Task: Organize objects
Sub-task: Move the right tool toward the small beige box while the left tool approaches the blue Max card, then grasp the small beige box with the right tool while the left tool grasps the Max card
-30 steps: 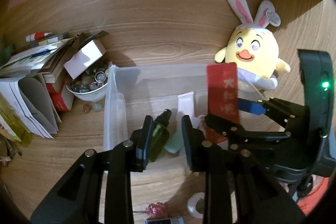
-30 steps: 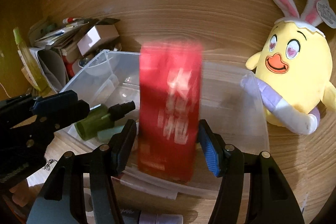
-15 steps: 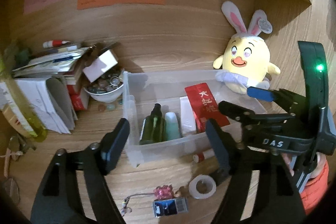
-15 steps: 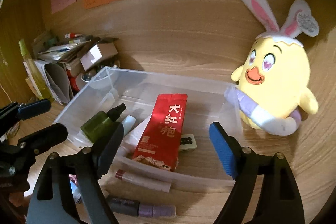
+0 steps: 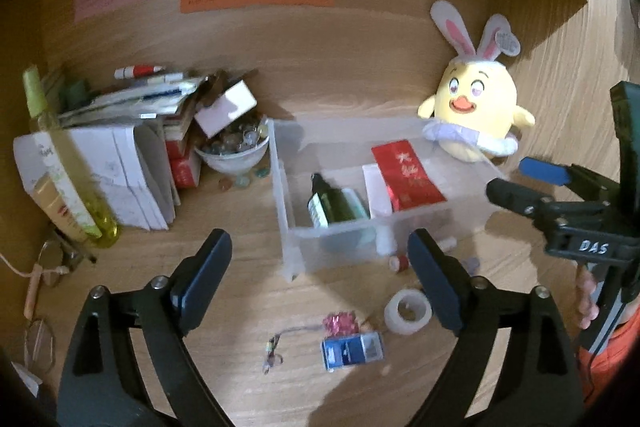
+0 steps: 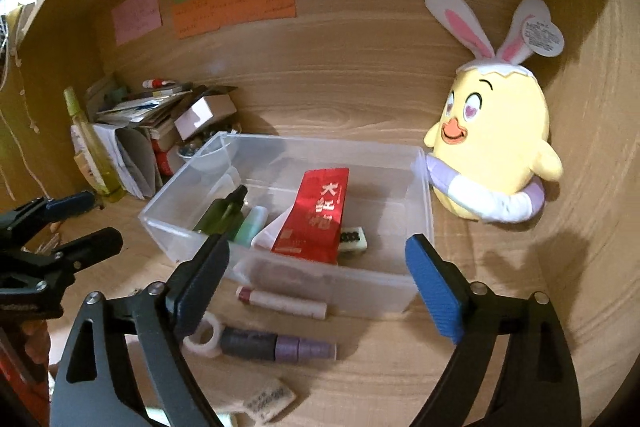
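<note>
A clear plastic bin holds a red tea packet, a dark green bottle, a pale green tube and a domino tile. My right gripper is open and empty, in front of the bin. My left gripper is open and empty, above the desk in front of the bin. A pink-capped tube, a purple marker, a tape roll and a blue box lie loose on the desk.
A yellow plush chick sits right of the bin. A bowl of marbles, papers and books and a yellow-green bottle crowd the left. A pink charm on a cord and glasses lie on the desk.
My right gripper let go of the red tea packet, which now lies in the bin. Both grippers opened wide and pulled back from the bin.
</note>
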`<state>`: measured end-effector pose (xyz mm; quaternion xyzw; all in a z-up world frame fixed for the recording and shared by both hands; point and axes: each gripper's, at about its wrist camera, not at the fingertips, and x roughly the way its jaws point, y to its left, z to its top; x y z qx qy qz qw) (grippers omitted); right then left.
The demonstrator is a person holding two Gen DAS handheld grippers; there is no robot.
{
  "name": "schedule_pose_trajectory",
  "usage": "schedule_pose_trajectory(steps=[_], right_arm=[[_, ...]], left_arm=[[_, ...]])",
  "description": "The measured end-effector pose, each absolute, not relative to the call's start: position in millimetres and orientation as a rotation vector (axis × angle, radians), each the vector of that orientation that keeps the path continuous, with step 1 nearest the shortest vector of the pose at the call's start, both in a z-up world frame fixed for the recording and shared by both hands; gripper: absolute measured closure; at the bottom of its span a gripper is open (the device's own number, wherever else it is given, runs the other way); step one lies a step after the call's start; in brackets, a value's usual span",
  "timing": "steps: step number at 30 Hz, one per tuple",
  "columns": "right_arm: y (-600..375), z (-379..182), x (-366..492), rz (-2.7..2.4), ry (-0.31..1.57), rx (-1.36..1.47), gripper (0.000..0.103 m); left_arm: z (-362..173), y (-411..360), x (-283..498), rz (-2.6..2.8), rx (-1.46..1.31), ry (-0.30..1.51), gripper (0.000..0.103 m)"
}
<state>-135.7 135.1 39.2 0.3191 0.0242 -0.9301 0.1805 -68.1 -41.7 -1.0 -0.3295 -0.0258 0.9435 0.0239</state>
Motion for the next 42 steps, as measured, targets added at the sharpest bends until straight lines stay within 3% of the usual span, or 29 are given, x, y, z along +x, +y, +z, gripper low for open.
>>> schedule_pose_trajectory(steps=[13, 21, 26, 34, 39, 42], right_arm=[[139, 8, -104, -2.588, 0.136, 1.005, 0.014], [144, -30, -98, -2.49, -0.003, 1.178, 0.014], [135, -41, -94, -2.475, 0.048, 1.223, 0.015], [119, -51, -92, -2.44, 0.125, 1.255, 0.049], [116, -52, -89, -2.445, 0.159, 1.234, 0.063], [116, -52, -87, -2.442, 0.172, 1.223, 0.066]], left_arm=[[-42, -44, -50, 2.851, -1.208, -0.086, 0.012], [-63, -39, -48, 2.777, -1.297, -0.141, 0.012], [-71, -33, -46, 2.754, -1.318, -0.127, 0.012], [-79, -20, -48, 2.737, -1.341, -0.065, 0.012], [-80, -21, -49, 2.715, -1.342, -0.082, 0.013], [-81, -21, -51, 2.692, -1.351, -0.091, 0.021]])
